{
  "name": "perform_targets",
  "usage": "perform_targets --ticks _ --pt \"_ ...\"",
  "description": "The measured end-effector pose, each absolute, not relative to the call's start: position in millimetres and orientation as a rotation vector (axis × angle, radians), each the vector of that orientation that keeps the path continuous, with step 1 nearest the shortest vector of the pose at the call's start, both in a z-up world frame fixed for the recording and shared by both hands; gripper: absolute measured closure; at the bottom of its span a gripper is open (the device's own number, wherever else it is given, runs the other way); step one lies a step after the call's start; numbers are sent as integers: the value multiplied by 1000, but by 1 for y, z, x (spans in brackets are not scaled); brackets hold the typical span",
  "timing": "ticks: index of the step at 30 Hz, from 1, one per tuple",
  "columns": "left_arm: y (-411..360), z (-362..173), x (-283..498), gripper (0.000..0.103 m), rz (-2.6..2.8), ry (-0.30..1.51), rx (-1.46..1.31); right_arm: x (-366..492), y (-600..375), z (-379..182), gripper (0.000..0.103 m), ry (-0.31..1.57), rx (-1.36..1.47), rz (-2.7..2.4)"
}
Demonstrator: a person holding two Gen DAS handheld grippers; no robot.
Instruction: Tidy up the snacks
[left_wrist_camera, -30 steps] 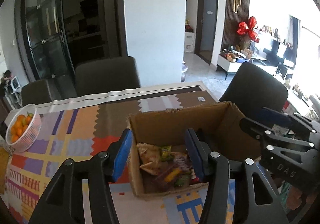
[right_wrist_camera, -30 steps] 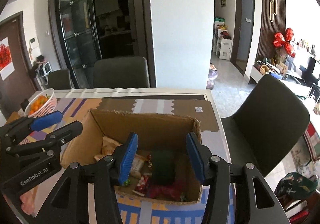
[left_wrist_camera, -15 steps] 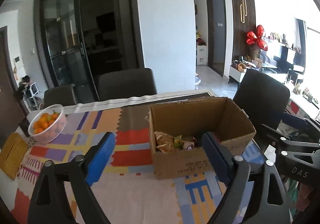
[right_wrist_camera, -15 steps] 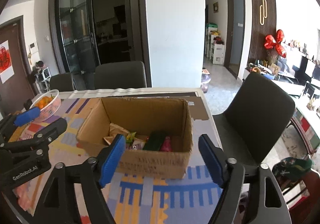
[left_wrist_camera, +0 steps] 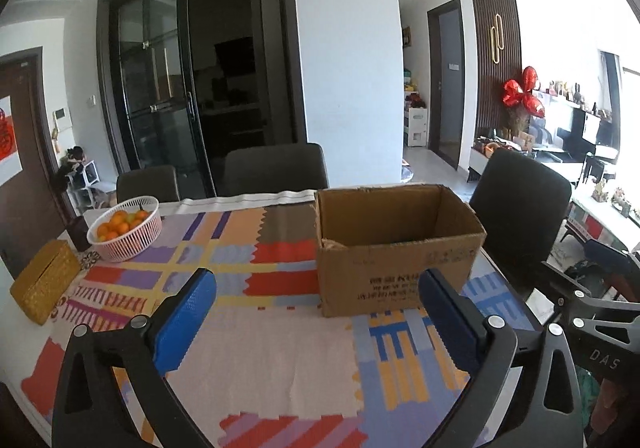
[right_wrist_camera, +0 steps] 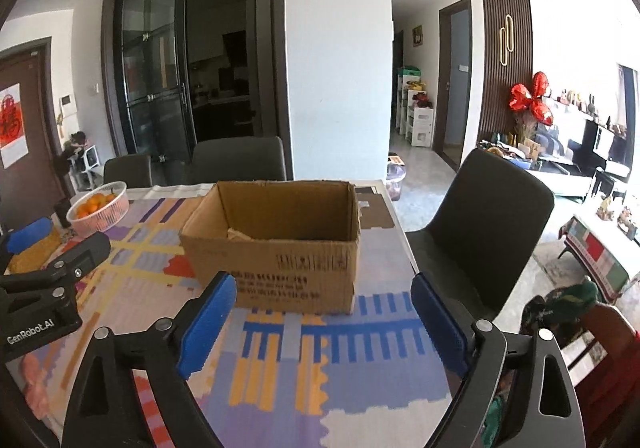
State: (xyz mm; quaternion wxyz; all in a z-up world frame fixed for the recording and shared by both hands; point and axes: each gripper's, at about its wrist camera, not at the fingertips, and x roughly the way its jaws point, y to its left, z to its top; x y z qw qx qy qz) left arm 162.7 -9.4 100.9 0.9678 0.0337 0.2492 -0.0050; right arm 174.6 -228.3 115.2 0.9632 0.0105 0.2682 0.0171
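An open brown cardboard box (left_wrist_camera: 400, 248) stands on the patterned tablecloth; it also shows in the right wrist view (right_wrist_camera: 276, 244). Its contents are mostly hidden by the walls; only a scrap of a pale snack packet (right_wrist_camera: 238, 235) shows inside. My left gripper (left_wrist_camera: 320, 322) is open and empty, held back from the box's near side. My right gripper (right_wrist_camera: 322, 322) is open and empty, also short of the box. Each gripper shows in the other's view: the right one (left_wrist_camera: 592, 312), the left one (right_wrist_camera: 44, 284).
A pink basket of oranges (left_wrist_camera: 126, 228) and a yellow tissue box (left_wrist_camera: 44, 282) sit at the table's left. Dark chairs stand behind the table (left_wrist_camera: 276, 168) and at its right end (left_wrist_camera: 520, 200). The tablecloth (left_wrist_camera: 280, 348) lies bare in front of the box.
Both grippers have pulled back and up from over the box and opened wider. The snacks inside are now hidden behind the box walls.
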Motion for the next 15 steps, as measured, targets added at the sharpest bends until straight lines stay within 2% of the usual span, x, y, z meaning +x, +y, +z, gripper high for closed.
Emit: perform_targets --ticks 15 --pt "-6 105 110 0 -34 479 70 113 -224 124 13 519 -12 26"
